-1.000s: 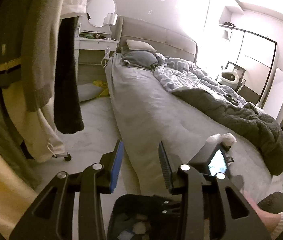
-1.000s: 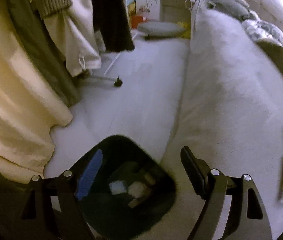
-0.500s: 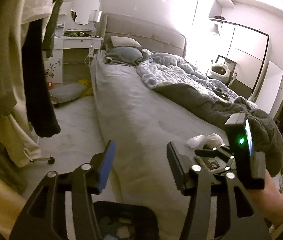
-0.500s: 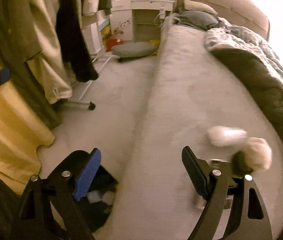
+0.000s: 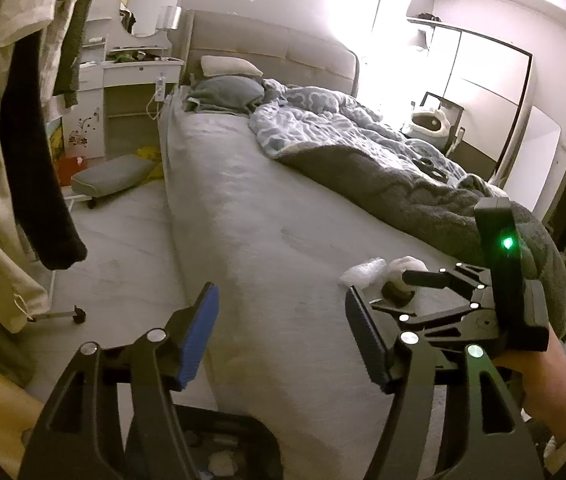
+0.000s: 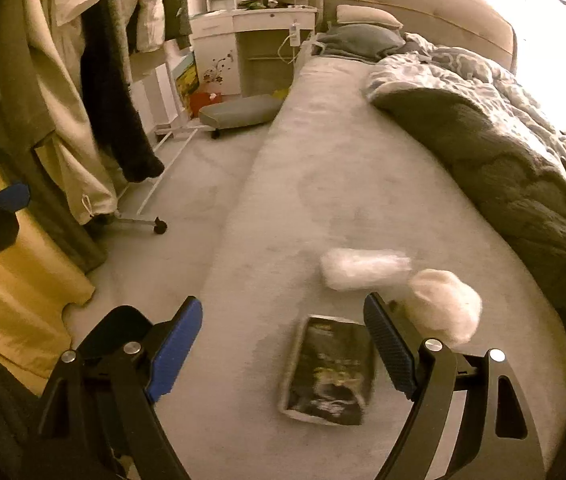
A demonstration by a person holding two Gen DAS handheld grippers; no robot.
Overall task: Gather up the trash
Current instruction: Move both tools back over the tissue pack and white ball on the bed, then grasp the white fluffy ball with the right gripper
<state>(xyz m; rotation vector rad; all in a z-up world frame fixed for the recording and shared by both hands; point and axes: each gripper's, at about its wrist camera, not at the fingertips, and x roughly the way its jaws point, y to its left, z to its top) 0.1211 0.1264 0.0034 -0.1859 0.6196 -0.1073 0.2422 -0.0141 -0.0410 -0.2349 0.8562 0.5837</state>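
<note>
Three pieces of trash lie on the grey bed (image 6: 323, 184): a dark printed packet (image 6: 329, 372), a clear crumpled plastic wrapper (image 6: 363, 268) and a white wad of tissue (image 6: 443, 308). My right gripper (image 6: 283, 348) is open and empty, hovering above the packet, which lies between its fingers. My left gripper (image 5: 279, 336) is open and empty at the bed's near edge, above a black trash bin (image 5: 235, 448) holding white scraps. The wrapper (image 5: 363, 272) and the tissue (image 5: 403, 266) also show in the left wrist view, behind the right gripper's body.
A dark grey blanket (image 6: 523, 176) and patterned duvet (image 5: 323, 120) cover the bed's right side. Clothes hang on a wheeled rack (image 6: 95, 92) at left. A grey cushion (image 6: 239, 114) lies on the floor near a white dressing table (image 6: 255, 32).
Both grippers have swung from over the bin on the floor up toward the bed. The right gripper now hangs over the packet, and the bin has dropped out of its view.
</note>
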